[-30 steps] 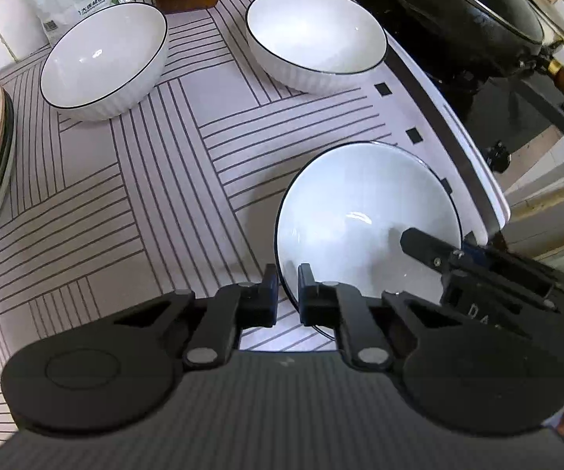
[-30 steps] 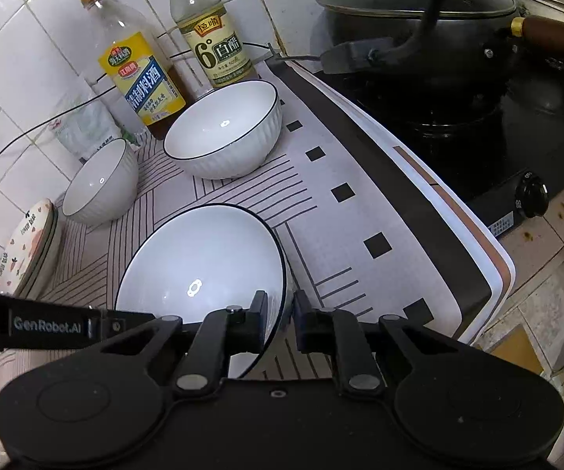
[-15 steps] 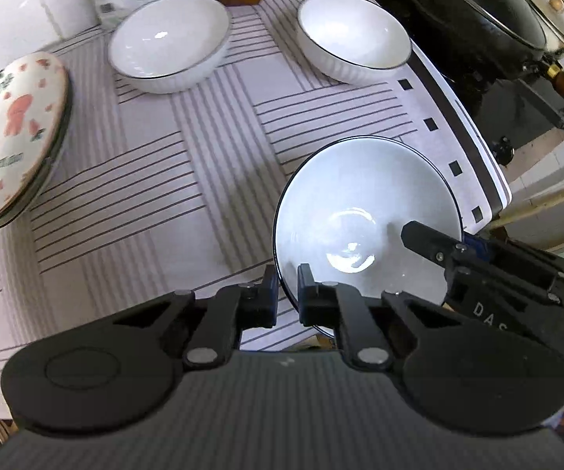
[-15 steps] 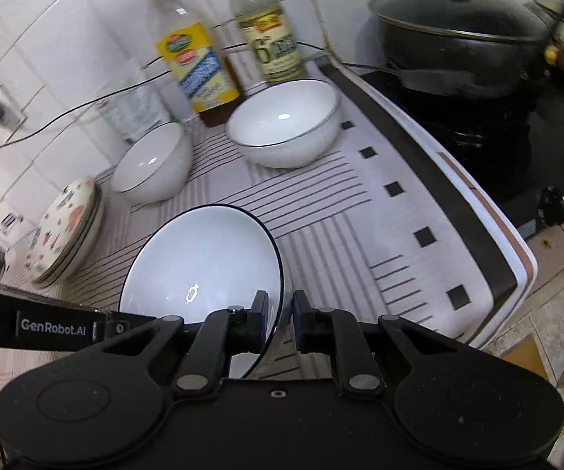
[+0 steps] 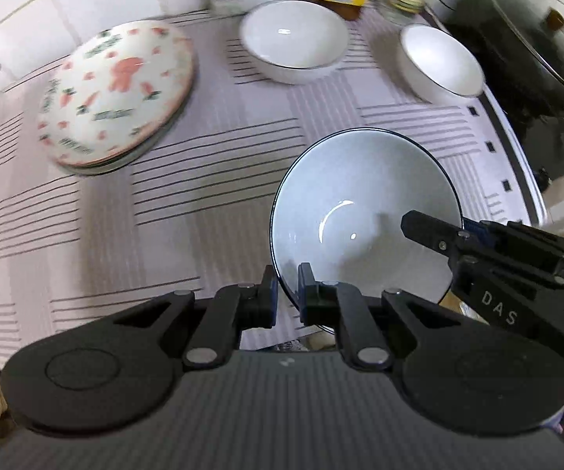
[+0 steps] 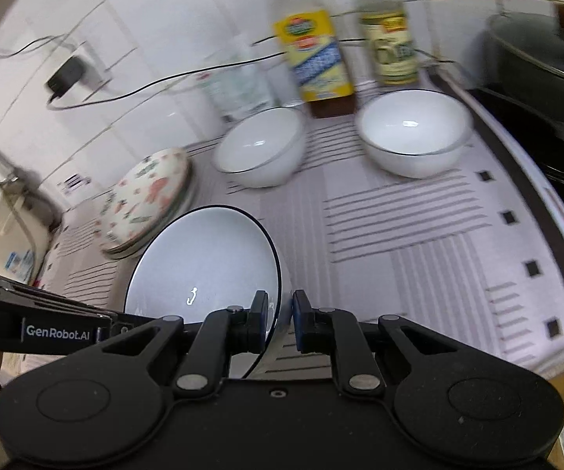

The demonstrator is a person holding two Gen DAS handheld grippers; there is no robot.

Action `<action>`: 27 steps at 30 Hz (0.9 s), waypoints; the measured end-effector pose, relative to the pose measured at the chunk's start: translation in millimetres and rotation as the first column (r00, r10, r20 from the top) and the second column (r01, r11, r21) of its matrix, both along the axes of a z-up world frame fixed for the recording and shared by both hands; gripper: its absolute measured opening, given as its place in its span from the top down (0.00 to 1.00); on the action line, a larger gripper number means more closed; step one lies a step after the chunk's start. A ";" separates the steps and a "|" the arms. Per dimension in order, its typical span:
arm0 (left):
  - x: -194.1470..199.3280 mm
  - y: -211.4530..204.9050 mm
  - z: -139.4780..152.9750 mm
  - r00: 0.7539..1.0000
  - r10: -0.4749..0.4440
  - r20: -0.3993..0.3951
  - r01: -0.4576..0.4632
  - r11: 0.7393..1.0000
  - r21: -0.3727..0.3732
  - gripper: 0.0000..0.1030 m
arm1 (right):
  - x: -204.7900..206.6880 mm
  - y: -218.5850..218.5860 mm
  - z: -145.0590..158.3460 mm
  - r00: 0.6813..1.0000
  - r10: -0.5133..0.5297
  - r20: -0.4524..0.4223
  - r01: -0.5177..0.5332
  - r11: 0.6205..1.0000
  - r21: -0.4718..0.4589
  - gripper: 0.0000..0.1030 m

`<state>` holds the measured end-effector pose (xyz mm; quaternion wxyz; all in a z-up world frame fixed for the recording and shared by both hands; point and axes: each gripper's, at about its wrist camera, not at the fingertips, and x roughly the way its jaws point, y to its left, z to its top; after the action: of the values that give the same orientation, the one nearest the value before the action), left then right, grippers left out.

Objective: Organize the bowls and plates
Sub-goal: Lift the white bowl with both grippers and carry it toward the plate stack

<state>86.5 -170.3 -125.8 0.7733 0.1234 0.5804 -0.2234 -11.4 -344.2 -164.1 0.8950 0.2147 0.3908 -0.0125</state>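
Bowl (image 5: 364, 211) is off the bench, its rim pinched between the closed left gripper (image 5: 285, 291) and right gripper (image 6: 278, 319). Plates (image 5: 115, 92) look stacked; two bowls (image 5: 293, 39) (image 5: 440, 62) still sit loose, so roughly halfway.

A white ceramic bowl with a thin dark rim (image 5: 364, 211) hangs tilted above the counter (image 5: 188, 196), two matching white bowls (image 5: 294, 41) and floral plates (image 5: 117, 90) behind.

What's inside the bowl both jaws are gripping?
Nothing: the held bowl shows a bare white interior with light glints. The right gripper covers part of its rim and inner wall there; the left gripper hides a sliver of near rim.
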 end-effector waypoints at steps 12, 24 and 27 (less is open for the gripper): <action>35.9 72.0 -13.1 0.966 0.254 -0.058 -0.253 0.967 0.012 0.92 | 59.9 52.2 -7.3 0.966 0.255 -0.028 -0.256 0.967 -0.009 0.83; 63.4 118.9 -36.7 0.925 0.379 -0.031 -0.375 0.923 0.090 0.91 | 113.2 93.1 -41.8 0.930 0.363 -0.059 -0.354 0.928 0.119 0.83; 70.1 121.1 -42.8 0.928 0.372 -0.018 -0.368 0.924 0.105 0.91 | 122.3 97.5 -48.5 0.927 0.369 -0.066 -0.358 0.924 0.136 0.82</action>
<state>156.6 -49.1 -168.6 0.7835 0.0461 0.6180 -0.0463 111.0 -246.7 -212.5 0.8483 0.1918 0.4641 0.1680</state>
